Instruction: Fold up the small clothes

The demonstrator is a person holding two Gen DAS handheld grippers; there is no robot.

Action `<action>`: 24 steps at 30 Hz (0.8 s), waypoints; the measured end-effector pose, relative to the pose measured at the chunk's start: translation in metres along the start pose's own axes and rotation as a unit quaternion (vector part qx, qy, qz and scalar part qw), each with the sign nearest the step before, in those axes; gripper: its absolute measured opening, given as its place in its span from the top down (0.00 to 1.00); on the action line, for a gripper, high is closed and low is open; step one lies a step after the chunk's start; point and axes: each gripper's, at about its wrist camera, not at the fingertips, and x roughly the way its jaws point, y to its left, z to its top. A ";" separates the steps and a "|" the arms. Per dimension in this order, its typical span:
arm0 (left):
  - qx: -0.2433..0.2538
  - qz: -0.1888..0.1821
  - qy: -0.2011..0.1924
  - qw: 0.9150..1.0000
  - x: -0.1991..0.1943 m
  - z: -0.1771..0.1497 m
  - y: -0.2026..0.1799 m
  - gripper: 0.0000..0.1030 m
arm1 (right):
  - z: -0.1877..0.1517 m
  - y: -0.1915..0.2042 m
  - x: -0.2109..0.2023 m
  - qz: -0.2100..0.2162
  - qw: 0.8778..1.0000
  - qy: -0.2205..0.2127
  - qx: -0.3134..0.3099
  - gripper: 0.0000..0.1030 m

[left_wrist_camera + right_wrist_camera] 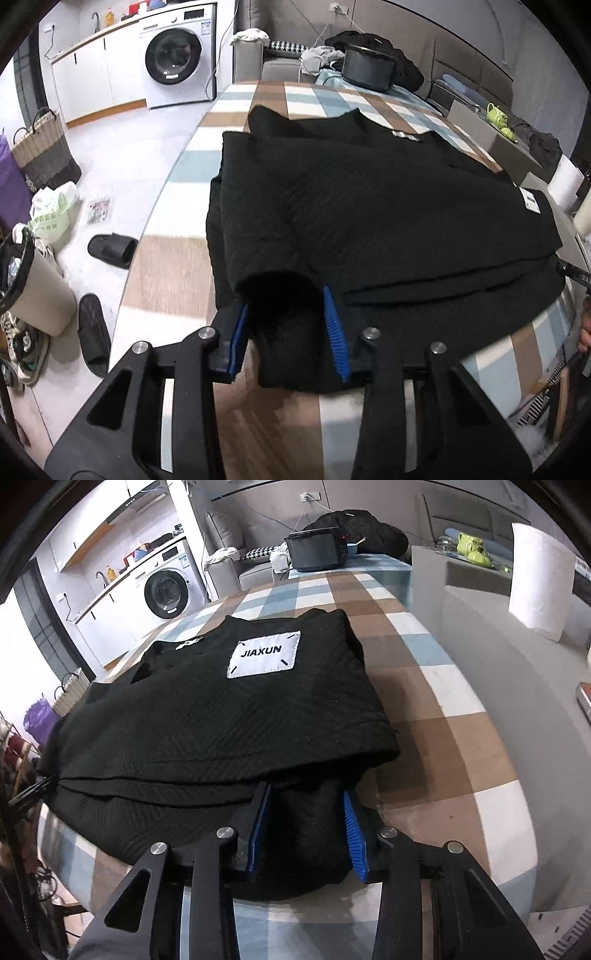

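Note:
A black knit garment [369,206] lies folded in layers on the checked tablecloth [166,266]. In the right wrist view its top layer [221,716] bears a white label [264,653] reading JIAXUN. My left gripper [285,298] is at the garment's near left corner, and a thick bunch of the lower layer fills the gap between its blue pads [337,332]. My right gripper [306,790] grips the near right corner the same way, with black fabric packed between its pads [354,834]. The upper layer drapes over both sets of fingertips.
A black pot [367,68] stands at the table's far end and a white paper roll [539,579] on a grey ledge to the right. Left of the table edge, the floor holds slippers [110,249], a bin [40,291], a basket [44,147] and a washing machine [173,55].

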 end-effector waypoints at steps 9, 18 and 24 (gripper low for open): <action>-0.037 -0.010 0.000 0.999 -0.020 -0.004 0.009 0.49 | 0.001 -0.025 -0.012 0.091 0.993 -0.020 0.079 0.60; -0.060 -0.027 -0.014 0.998 -0.034 0.003 0.014 0.48 | 0.010 -0.030 -0.031 0.143 0.983 -0.032 0.114 0.60; -0.076 -0.042 -0.010 0.996 -0.034 0.003 0.018 0.47 | 0.009 -0.040 -0.026 0.172 0.973 -0.009 0.153 0.56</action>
